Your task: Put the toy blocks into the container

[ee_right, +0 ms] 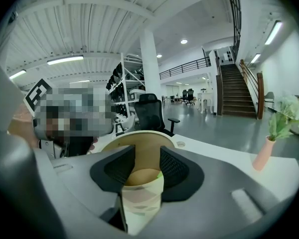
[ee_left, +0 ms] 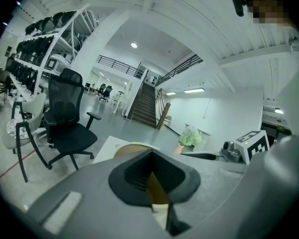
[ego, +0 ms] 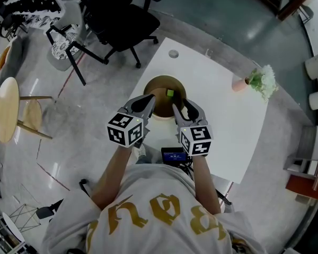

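The one toy block [ego: 170,92] in sight is small and green. It already lies inside the container [ego: 155,84], toward the right of its floor. In the right gripper view only the block's edge shows, past the right-hand pad. The container is a round, tan, open-topped tub at the middle of the head view, standing near the edge of the white table [ego: 222,120] closest to you.

Your left tongs [ego: 150,102] sit at the container's near-left rim. Their pads meet at the tips and nothing is caught between them. Only a thin wedge of the tub's tan wall shows through the gap behind the tips.

Your right tongs [ego: 179,109] sit at the near-right rim with the jaws spread wide. They are empty, and the right gripper view looks between them at the tub's inner wall and its pale outer side below. Whether either pair touches the rim, I cannot tell.

A small dark device with a lit screen [ego: 174,155] lies on the table edge just below your right gripper. A round grommet [ego: 173,53] sits in the tabletop above the container. A pink vase of pale flowers [ego: 257,81] stands toward the table's right corner, well apart from the tub.

Off the table, a black office chair [ego: 119,17] stands at upper left and a wooden stool [ego: 5,110] at the left edge.
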Demonstrator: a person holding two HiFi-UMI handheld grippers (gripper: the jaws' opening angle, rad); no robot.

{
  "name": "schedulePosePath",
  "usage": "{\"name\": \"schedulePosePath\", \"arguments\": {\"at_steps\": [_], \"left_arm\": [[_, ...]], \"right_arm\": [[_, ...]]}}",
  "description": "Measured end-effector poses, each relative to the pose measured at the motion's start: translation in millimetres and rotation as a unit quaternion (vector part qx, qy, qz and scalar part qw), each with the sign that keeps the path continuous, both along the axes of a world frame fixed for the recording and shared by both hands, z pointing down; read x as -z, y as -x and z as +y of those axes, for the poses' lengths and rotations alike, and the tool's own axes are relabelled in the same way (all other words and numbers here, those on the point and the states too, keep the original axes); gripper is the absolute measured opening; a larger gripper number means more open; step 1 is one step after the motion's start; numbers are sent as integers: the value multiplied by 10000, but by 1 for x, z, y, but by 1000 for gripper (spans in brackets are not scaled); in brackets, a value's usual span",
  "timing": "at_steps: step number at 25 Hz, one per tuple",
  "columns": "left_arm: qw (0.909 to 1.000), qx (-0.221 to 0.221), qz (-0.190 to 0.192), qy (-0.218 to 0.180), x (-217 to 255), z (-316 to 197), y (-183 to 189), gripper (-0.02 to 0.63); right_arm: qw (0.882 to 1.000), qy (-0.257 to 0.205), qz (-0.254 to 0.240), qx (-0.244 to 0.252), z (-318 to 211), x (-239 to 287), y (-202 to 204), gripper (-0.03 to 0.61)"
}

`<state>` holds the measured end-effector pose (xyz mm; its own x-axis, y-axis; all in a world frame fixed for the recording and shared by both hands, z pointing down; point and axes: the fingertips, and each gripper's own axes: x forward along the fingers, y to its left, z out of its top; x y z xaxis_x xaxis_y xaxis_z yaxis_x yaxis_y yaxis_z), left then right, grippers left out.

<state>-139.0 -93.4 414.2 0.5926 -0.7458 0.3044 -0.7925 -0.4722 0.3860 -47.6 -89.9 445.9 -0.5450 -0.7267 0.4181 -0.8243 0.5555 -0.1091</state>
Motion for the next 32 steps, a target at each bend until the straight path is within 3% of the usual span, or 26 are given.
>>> {"name": "schedulePosePath", "arguments": {"at_steps": [8,23,32], "left_arm": [[9999,-149,-2,-19,3,4,-15,0],[9953,-951,-111,-143,12,24,-87,0],[9914,-1304,-113,-15,4,45,-121,0]], "right_arm": [[9997,-11,-4,-233,5,2,-18,172],[9950,-19,-68,-998,29,-1,-89,153],[9925,115,-60,-1213,42,-12,-114,155]]}}
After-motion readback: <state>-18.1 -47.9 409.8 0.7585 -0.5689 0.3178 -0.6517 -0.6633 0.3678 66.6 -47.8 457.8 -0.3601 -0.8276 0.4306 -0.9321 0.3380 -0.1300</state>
